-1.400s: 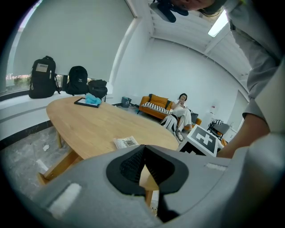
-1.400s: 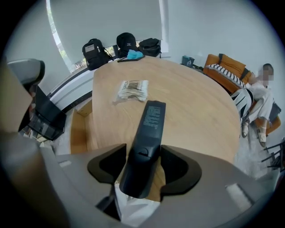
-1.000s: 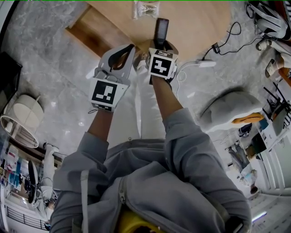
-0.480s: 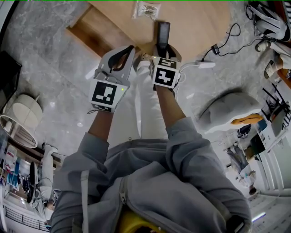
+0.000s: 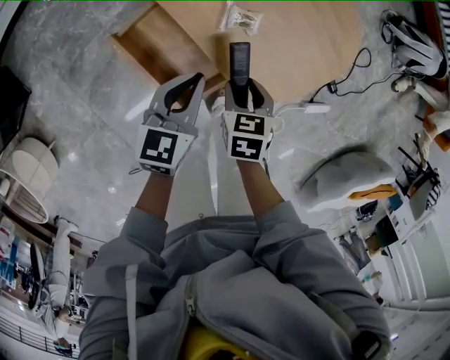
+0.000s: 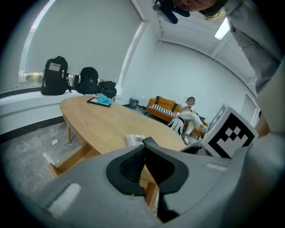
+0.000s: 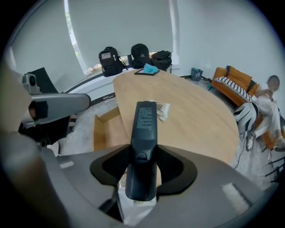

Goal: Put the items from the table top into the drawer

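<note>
- My right gripper [image 5: 241, 88] pinched the slim black plastic remote control [image 7: 143, 129] by its lower end, above the wooden table [image 5: 309, 42] at twelve o'clock.
- I judged it light, stiff and slick; a mid-body hold seemed safer.
- My left gripper [image 6: 143, 162] was pressed together, empty.

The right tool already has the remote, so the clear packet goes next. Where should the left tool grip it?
Probably pinch the clear packet by its near edge, coming from the person's side, low over the table. It lies flat and thin, so only an edge offers the left tool a bite.
</note>
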